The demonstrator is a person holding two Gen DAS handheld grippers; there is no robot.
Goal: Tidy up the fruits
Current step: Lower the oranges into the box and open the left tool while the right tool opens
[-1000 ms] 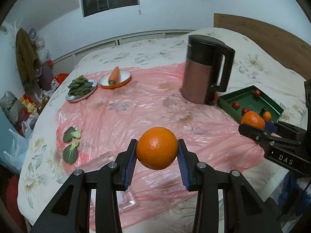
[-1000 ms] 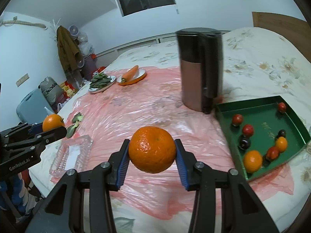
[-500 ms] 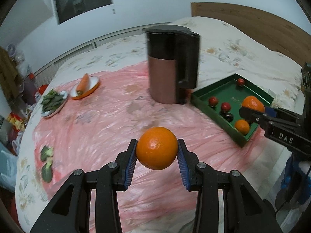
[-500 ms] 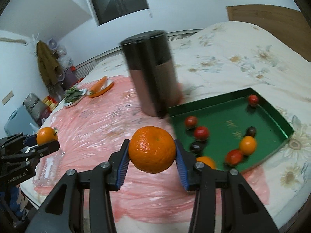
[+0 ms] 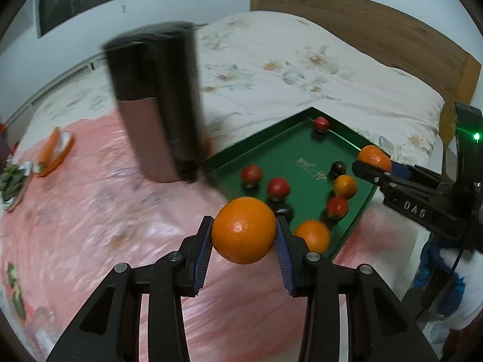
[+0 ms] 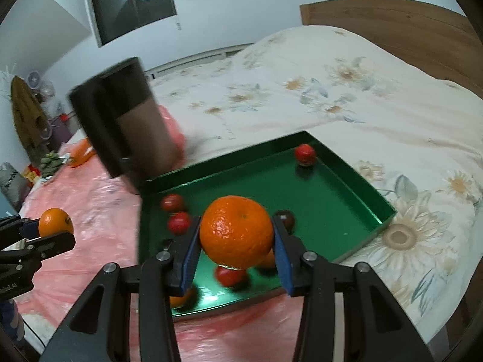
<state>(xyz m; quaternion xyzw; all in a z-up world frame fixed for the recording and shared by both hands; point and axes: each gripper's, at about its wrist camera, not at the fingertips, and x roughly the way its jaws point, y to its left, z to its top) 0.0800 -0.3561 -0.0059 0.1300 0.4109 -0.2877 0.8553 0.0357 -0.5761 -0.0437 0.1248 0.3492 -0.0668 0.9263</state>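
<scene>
My left gripper (image 5: 244, 223) is shut on an orange (image 5: 244, 232) and hangs over the pink sheet, just left of the green tray's (image 5: 289, 150) near corner. In the right wrist view, my right gripper (image 6: 237, 223) is shut on a larger orange (image 6: 237, 232) above the green tray (image 6: 332, 187). The tray holds several small red and dark fruits and two small oranges (image 5: 312, 235). Each view also catches the other gripper with its orange at the edge: the right gripper (image 5: 368, 161) and the left gripper (image 6: 54, 230).
A tall dark kettle (image 5: 157, 102) stands on the pink plastic sheet (image 5: 105, 211) just left of the tray. A carrot plate (image 5: 54, 150) and a plate of greens (image 5: 12, 178) sit far left. A wooden headboard (image 5: 377, 33) lies behind the floral bedding.
Both grippers have swung right and a little lower with their oranges. The tray is now close, with the right orange over it. The kettle has slid to the left of both views.
</scene>
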